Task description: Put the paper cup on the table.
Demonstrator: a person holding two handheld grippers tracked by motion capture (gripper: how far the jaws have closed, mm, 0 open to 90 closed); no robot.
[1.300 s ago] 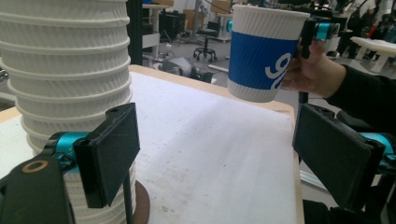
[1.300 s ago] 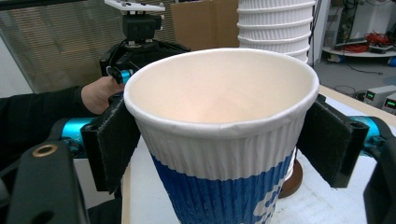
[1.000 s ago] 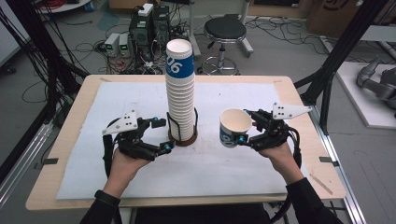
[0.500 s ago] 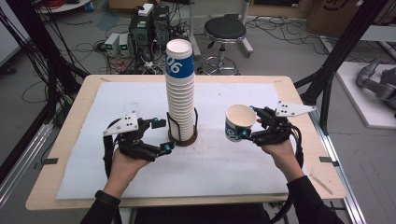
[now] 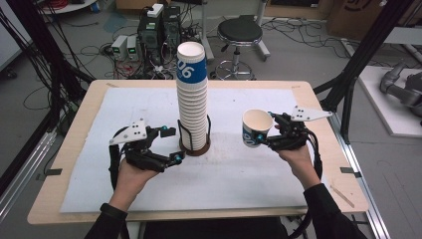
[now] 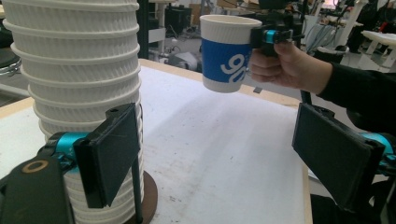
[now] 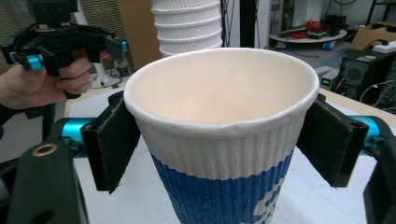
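A tall stack of ribbed white paper cups [image 5: 192, 97] [image 6: 77, 79] [image 7: 187, 25], the top one with a blue band, stands in a dark wire holder [image 5: 194, 144] at the table's middle. My right gripper [image 5: 266, 132] [image 7: 219, 135] is shut on a single white-and-blue paper cup [image 5: 254, 128] [image 6: 226, 51] [image 7: 219, 130], held upright above the table right of the stack. My left gripper [image 5: 171, 144] [image 6: 219, 154] is open just left of the holder's base, its jaws apart with nothing between them.
A white mat [image 5: 249, 179] covers most of the wooden table [image 5: 69, 149]. Behind the table stand a black stool [image 5: 240, 35], electronics boxes [image 5: 154, 25] and floor cables. A black frame post [image 5: 366, 55] rises at the right.
My right gripper has carried the single cup a little farther right, away from the stack. The left gripper has stayed by the holder.
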